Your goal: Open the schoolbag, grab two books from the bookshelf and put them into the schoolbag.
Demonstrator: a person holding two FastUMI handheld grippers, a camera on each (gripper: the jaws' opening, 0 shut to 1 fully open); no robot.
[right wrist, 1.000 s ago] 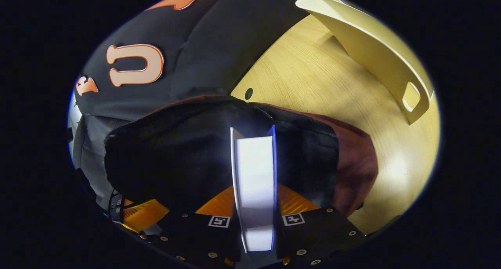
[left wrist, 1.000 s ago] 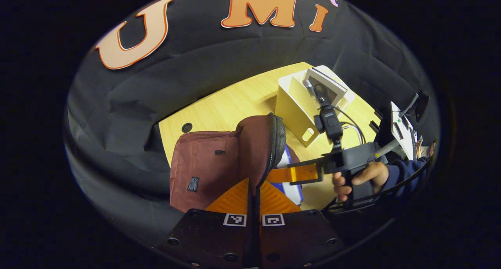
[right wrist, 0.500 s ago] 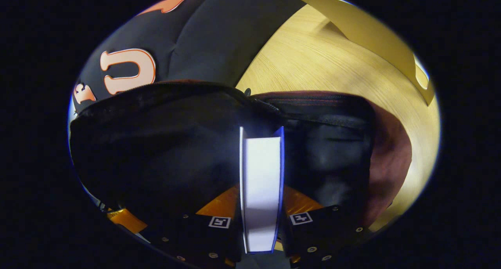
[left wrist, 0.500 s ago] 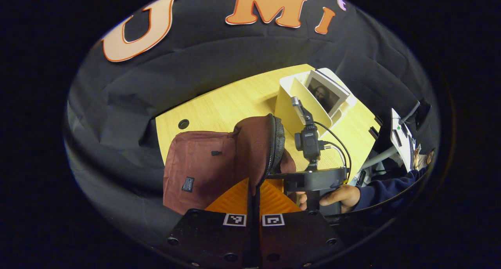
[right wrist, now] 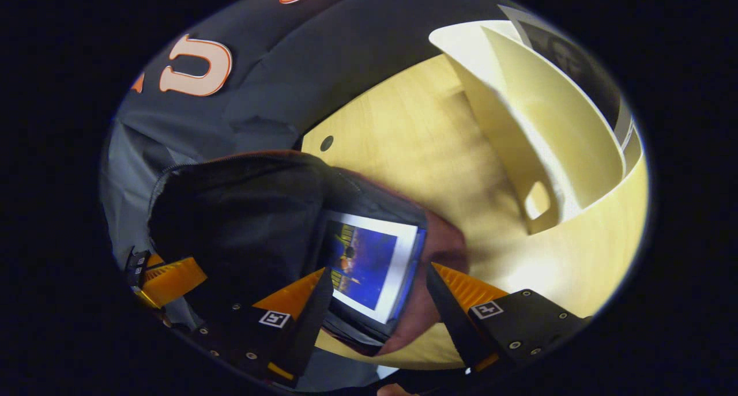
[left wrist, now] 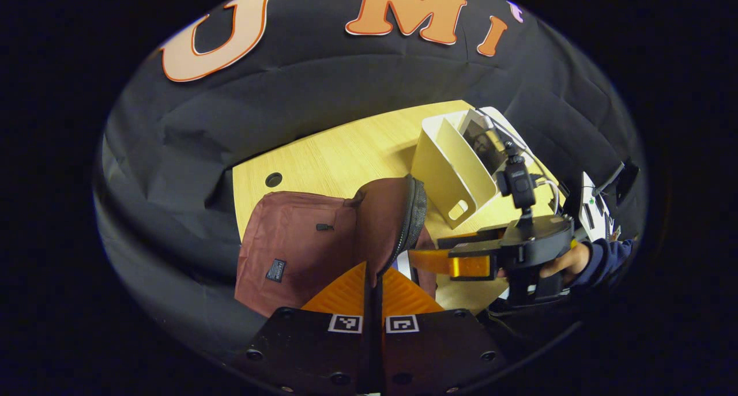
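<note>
The maroon schoolbag lies on the wooden table with its flap held upright. My left gripper is shut on the flap's zip edge. In the right gripper view a book with a blue cover lies in the schoolbag's dark mouth, free of my right gripper, whose fingers stand wide apart on either side of it. From the left gripper view the right gripper sits just right of the bag. The cream bookshelf holds another book.
A person's hand in a dark sleeve holds the right gripper. The bookshelf stands close on the right of the bag, with bare table between them. A round cable hole lies behind the bag. White equipment sits at the far right.
My right gripper has opened and let go of the blue book, then drawn back out of the bag. The book now lies in the bag's mouth. The left gripper still holds the flap up.
</note>
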